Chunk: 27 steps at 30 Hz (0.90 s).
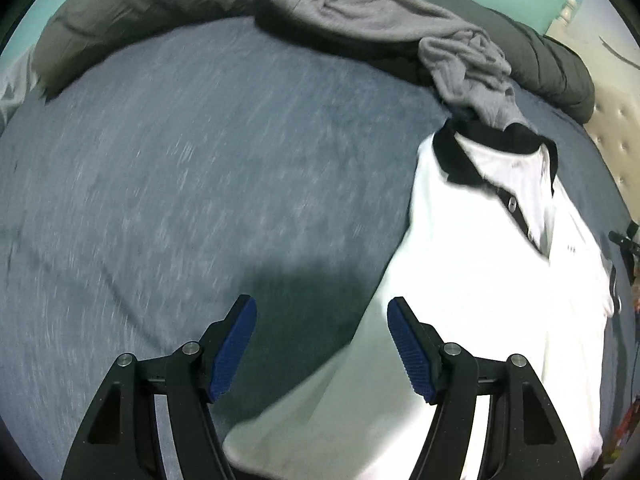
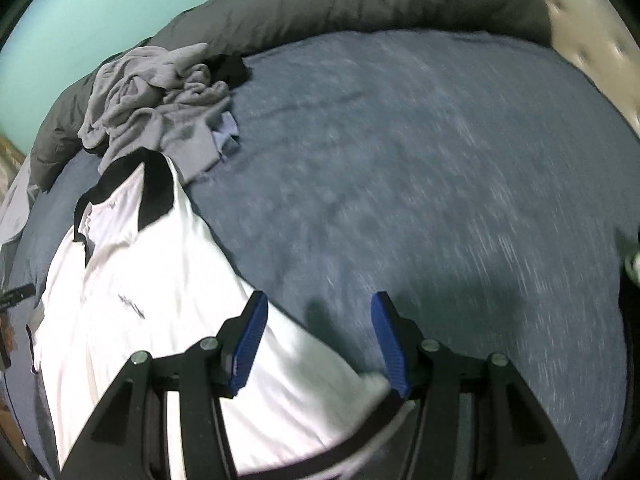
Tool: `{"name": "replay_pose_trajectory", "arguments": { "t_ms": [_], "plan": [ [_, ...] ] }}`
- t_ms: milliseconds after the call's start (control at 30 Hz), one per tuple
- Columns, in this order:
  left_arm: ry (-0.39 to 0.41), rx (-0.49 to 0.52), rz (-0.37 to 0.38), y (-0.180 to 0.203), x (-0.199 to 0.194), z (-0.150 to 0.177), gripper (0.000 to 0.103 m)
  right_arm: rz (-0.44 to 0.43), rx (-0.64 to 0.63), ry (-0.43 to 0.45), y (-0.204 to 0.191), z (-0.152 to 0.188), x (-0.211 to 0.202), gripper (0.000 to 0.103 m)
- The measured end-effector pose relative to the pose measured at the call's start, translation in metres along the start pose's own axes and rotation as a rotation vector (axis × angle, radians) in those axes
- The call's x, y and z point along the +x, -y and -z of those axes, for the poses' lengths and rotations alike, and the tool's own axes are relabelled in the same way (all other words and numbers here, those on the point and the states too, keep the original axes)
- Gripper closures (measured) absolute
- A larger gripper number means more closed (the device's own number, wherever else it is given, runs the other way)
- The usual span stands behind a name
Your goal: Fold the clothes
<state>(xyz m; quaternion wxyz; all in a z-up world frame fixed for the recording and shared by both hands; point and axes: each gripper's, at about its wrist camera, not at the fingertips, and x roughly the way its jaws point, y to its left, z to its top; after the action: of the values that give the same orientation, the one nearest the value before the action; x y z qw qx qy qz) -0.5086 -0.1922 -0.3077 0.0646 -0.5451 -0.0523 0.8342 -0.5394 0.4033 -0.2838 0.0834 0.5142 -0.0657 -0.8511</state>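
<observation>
A white polo shirt with a black collar lies spread on the blue-grey bed sheet. My left gripper hovers open over the shirt's left edge, its right finger above the white cloth and nothing between the pads. In the right wrist view the same shirt fills the lower left. My right gripper stands open over its right edge. A corner of the cloth lies below the jaws, not pinched.
A crumpled grey garment lies just past the shirt's collar. A dark grey duvet is bunched along the far side of the bed. A cream tufted headboard borders one side.
</observation>
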Motion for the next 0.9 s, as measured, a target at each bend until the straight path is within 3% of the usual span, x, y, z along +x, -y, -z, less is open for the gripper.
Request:
{"name": "replay_pose_trajectory", "arguments": {
  "t_ms": [233,367,467,533,600,633,700,767,900],
  "plan": [
    [-0.056,-0.008,0.028,-0.017,0.007,0.043,0.031,0.007,-0.002,-0.056,0.009,0.027,0.008,0.048],
    [-0.032,-0.039,0.058,-0.025,0.001,0.054,0.031,-0.002,0.029,-0.048,0.017,0.037,0.007,0.049],
    [-0.009,-0.041,0.057,-0.027,-0.006,0.062,0.031,-0.016,0.034,-0.05,0.021,0.043,0.006,0.059],
    [0.004,-0.047,0.059,-0.029,-0.011,0.067,0.031,-0.018,0.04,-0.048,0.024,0.047,0.004,0.069],
    [0.014,-0.054,0.046,-0.032,-0.014,0.071,0.032,-0.014,0.059,-0.039,0.03,0.05,0.002,0.086],
    [0.022,-0.061,0.034,-0.035,-0.015,0.074,0.033,-0.024,0.064,-0.035,0.03,0.051,0.001,0.088],
    [0.027,-0.091,0.035,-0.045,-0.013,0.075,0.045,-0.041,0.069,-0.029,0.031,0.052,0.0,0.096],
    [0.028,-0.102,0.037,-0.051,-0.012,0.076,0.069,-0.037,0.049,-0.027,0.027,0.053,-0.001,0.098],
    [0.04,-0.105,0.038,-0.054,-0.011,0.077,0.094,-0.042,0.044,-0.018,0.023,0.052,-0.002,0.099]
  ]
}}
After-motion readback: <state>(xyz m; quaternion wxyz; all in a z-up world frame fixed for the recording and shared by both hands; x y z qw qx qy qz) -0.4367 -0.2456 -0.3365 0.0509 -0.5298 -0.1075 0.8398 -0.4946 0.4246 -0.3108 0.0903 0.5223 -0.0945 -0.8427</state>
